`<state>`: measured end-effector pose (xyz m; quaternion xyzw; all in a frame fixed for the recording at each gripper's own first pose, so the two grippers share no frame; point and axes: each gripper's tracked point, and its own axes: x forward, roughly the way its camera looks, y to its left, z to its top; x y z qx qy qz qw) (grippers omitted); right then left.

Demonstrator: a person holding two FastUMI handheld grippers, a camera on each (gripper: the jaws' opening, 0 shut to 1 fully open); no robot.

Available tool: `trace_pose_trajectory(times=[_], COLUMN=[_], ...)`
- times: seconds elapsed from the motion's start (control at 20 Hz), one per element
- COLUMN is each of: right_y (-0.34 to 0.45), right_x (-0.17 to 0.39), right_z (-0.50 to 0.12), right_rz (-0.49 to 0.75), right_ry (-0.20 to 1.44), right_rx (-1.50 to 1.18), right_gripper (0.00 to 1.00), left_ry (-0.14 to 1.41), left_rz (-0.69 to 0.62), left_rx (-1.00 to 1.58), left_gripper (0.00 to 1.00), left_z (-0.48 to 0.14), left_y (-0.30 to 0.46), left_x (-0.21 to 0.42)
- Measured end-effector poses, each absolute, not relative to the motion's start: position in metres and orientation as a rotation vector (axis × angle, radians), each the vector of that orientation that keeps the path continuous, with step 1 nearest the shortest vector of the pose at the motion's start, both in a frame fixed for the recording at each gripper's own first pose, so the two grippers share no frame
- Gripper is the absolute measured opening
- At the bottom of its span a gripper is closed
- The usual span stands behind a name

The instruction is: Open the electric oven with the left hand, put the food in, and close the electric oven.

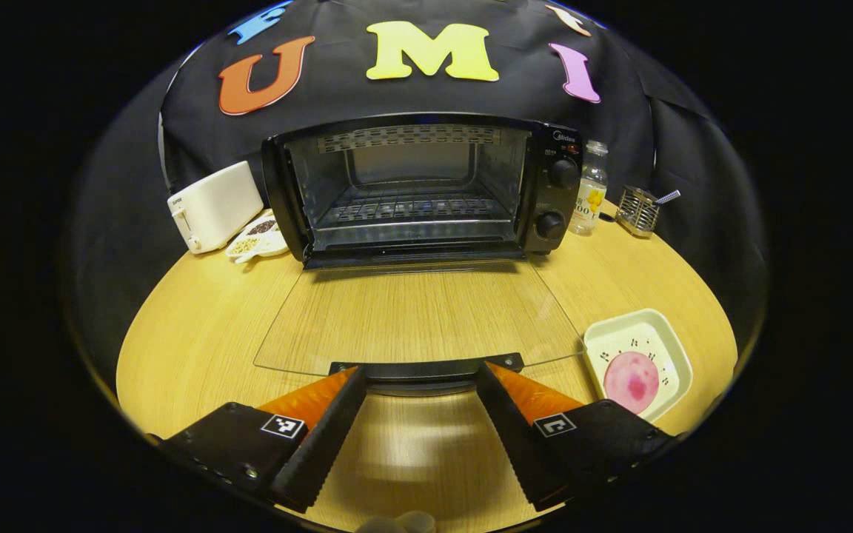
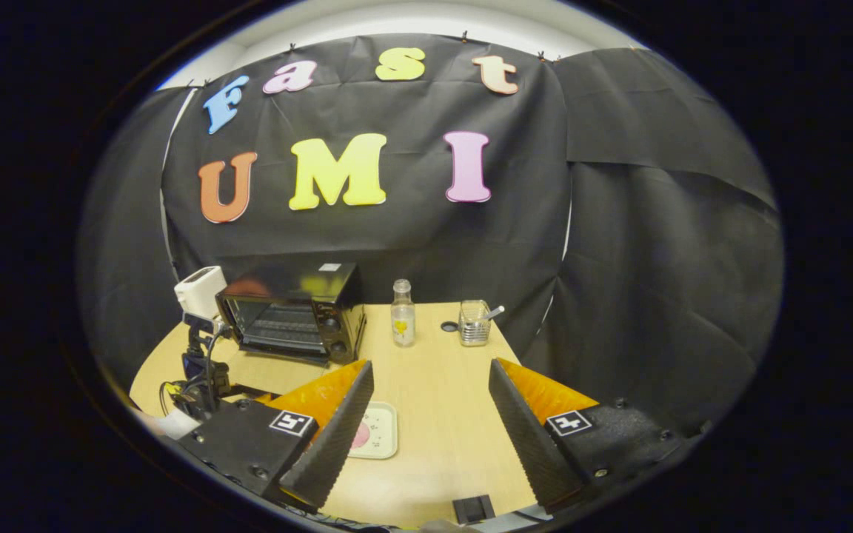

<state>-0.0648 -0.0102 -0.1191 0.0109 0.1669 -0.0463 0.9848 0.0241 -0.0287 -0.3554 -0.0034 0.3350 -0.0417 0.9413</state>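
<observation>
Left gripper view: my left hand-held gripper [image 1: 420,377] is spread wide, fingers either side of the door handle [image 1: 426,367], gripping nothing; electric oven [image 1: 426,189] stands at the back of the tabletop [image 1: 197,333], its glass door [image 1: 419,314] folded down flat toward me, wire rack inside; food [image 1: 631,381], a pink round piece, lies on a white tray [image 1: 674,348] right of the door; toaster [image 1: 213,206] and a seed dish [image 1: 258,237] left of the oven, bottle [image 1: 591,189] and metal holder [image 1: 637,210] to its right.

Right gripper view: my right hand-held gripper [image 2: 430,374] is open and empty above the tabletop; tray with food just beside its left finger; oven far left, door down; the other gripper at lower left.
</observation>
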Motion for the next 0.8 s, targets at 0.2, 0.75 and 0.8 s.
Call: trace_pose_trajectory(times=[0.2,0.75,0.8], right_y=[-0.008,0.005,0.01], right_x=[-0.064,-0.012,-0.008], right_z=[-0.137,-0.246,-0.261], right_rz=[-0.084,0.042,0.065], right_ry=[0.375,0.625,0.66], right_rx=[0.04,0.146,0.15], right_gripper=[0.99,0.95,0.93], left_ry=[0.681,0.462,0.437], left_rz=[-0.086,-0.006,0.006], left_rx=[-0.004,-0.015,-0.012], left_gripper=[0.95,0.95,0.95], left_z=[-0.355,-0.257,-0.242], left_y=[-0.029,0.01,0.016], left_x=[0.023,0.004,0.0])
